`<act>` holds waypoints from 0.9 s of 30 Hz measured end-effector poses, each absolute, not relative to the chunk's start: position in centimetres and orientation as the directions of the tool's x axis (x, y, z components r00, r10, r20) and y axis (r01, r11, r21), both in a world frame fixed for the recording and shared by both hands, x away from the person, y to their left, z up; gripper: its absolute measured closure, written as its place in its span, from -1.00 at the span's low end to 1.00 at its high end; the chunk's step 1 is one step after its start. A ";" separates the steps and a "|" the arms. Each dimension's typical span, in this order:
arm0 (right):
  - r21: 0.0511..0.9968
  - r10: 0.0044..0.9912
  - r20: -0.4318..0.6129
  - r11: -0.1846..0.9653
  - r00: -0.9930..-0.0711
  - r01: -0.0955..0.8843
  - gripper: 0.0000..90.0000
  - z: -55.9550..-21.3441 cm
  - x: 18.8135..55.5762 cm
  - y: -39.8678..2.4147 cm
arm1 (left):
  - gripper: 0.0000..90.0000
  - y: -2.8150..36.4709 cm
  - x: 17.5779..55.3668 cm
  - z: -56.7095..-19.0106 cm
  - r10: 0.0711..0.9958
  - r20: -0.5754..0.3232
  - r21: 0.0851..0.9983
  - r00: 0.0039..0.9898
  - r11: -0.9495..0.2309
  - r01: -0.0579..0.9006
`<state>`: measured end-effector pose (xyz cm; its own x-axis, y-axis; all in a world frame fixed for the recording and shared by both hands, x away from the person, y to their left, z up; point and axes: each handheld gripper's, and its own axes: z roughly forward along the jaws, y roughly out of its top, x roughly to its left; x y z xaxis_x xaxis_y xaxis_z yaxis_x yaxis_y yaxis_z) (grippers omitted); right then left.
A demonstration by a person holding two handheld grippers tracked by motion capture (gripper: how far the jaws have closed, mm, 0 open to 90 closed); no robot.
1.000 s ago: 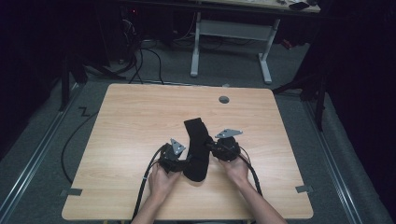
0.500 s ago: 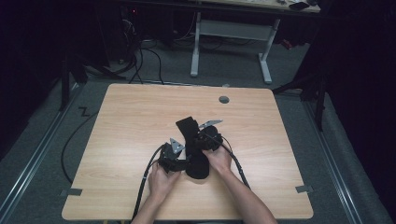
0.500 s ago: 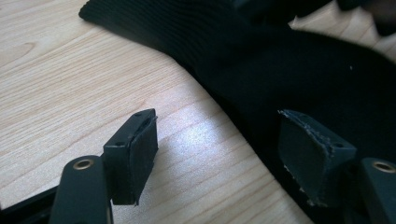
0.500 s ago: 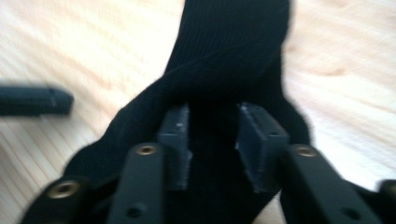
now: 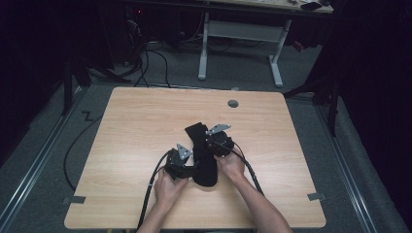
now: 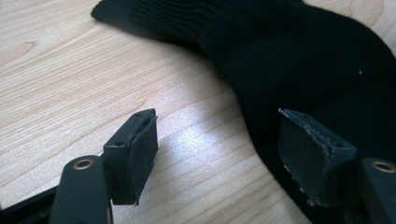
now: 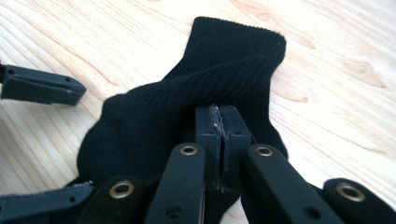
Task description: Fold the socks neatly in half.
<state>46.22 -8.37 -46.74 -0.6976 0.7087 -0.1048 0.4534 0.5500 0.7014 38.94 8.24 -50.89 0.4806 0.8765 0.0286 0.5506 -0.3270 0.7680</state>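
Observation:
A black sock lies on the wooden table, cuff pointing away from me. My right gripper rests on the sock's upper part. In the right gripper view its jaws have just been closing and now meet, right gripper pinching a raised fold of the sock. My left gripper sits at the sock's left edge. In the left gripper view the left gripper stands open: one pad over bare wood, the other over the sock.
A round cable hole lies in the table's far right part. Each gripper trails a black cable toward the near edge. A white desk frame and loose cables stand on the floor beyond the table.
My right gripper has slid left from beside the sock onto its upper part. The left hand and gripper have stayed put.

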 end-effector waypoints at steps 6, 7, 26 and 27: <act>0.706 0.737 -0.020 0.489 -0.676 0.512 0.65 -47.6 46.4 -10.0 | -0.34 8.2 38.9 -50.9 0.877 0.027 0.768 0.479 -0.325 0.552; 0.716 0.735 0.008 0.469 -0.678 0.517 0.65 -47.6 46.3 -10.3 | -0.34 8.3 39.0 -50.9 0.877 0.026 0.768 0.479 -0.325 0.552; 0.685 0.712 -0.048 0.533 -0.700 0.496 0.97 -48.1 45.9 -9.5 | -0.34 8.2 38.9 -50.9 0.878 0.028 0.769 0.478 -0.325 0.551; 0.691 0.713 -0.050 0.530 -0.699 0.491 0.97 -47.9 45.9 -9.8 | -0.34 8.2 38.9 -50.9 0.878 0.029 0.768 0.478 -0.325 0.551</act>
